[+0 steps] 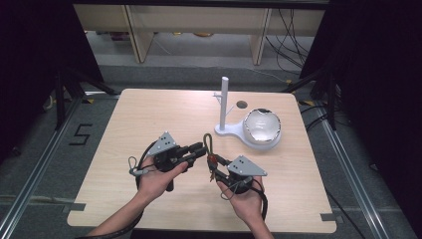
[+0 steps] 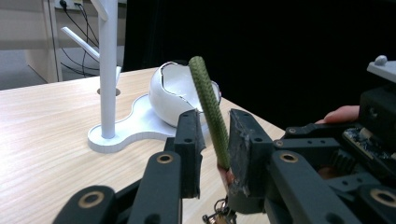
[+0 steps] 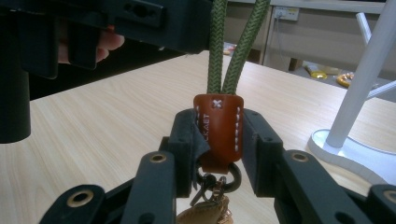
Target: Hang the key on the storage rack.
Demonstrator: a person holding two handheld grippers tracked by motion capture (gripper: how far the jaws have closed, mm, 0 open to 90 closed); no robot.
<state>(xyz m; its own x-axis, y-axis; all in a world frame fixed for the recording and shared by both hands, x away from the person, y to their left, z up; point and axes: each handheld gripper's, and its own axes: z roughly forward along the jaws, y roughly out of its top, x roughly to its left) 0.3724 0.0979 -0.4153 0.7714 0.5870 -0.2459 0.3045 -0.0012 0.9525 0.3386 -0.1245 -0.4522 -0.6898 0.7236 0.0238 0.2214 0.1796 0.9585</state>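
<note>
- The right gripper [image 1: 217,166] is clamped on the brown leather tab [image 3: 219,126] of a keychain strap, both pads pressing its stitched sides, with the metal ring [image 3: 219,179] hanging just below the jaws.
- From that tab the green braided cord loop [image 1: 207,144] rises upward, just above the counter [image 1: 149,119], between the two hands.
- The left gripper [image 1: 201,149] sits right at the loop, its jaws on either side of the cord [image 2: 210,112]; the gap is narrow, one pad looks to touch the cord, the other stands a little off, so no firm grip.
- The cord leans tilted between those left jaws, its rounded top above them.
- Beyond, a white stand [image 1: 224,107] with an upright post and side pegs sits on the counter, well apart from the hands.
- A white, cracked-egg-shaped bowl [image 1: 262,127] rests on the stand's base, to the right of the post.
</note>
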